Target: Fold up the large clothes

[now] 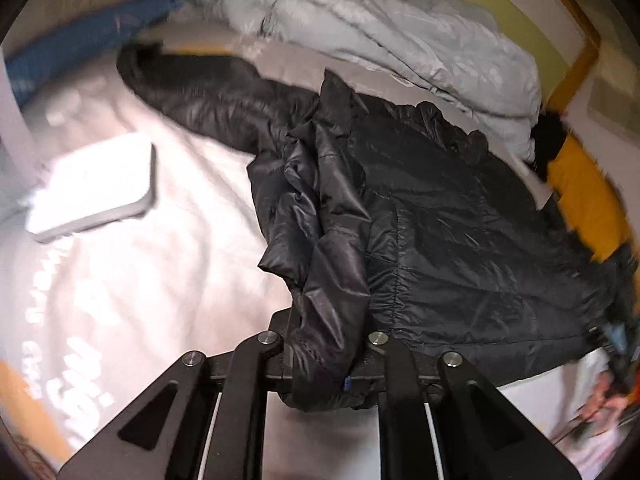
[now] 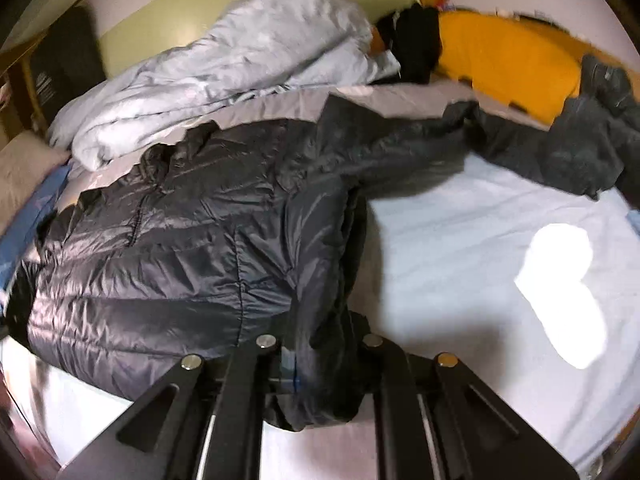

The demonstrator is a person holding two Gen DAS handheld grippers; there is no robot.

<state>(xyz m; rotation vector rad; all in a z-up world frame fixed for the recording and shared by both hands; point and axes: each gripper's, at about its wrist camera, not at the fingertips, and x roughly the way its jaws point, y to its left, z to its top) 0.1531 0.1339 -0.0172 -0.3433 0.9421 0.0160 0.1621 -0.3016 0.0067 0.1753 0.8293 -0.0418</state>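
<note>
Both clamped on black puffer jacket [image 1: 460,216]: left gripper [image 1: 326,364] on one bottom corner, right gripper [image 2: 320,364] on the other; rest spread ahead on the bed [image 2: 480,216]. Risk: slick shell slipping out, sleeves dragging. Ahead: grey duvet [image 1: 400,32] crowding the collar; white box [image 1: 96,184] left of left gripper.

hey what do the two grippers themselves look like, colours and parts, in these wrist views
Both look alike. The left gripper and right gripper are matte black, with flat angular linkage arms bearing triangular cut-outs. Round silver pivot bolts sit at the joints, and thin pale metal rods run lengthwise underneath. A small blue mark shows near each gripper's pads. No cables or sleeves are clearly visible.
</note>
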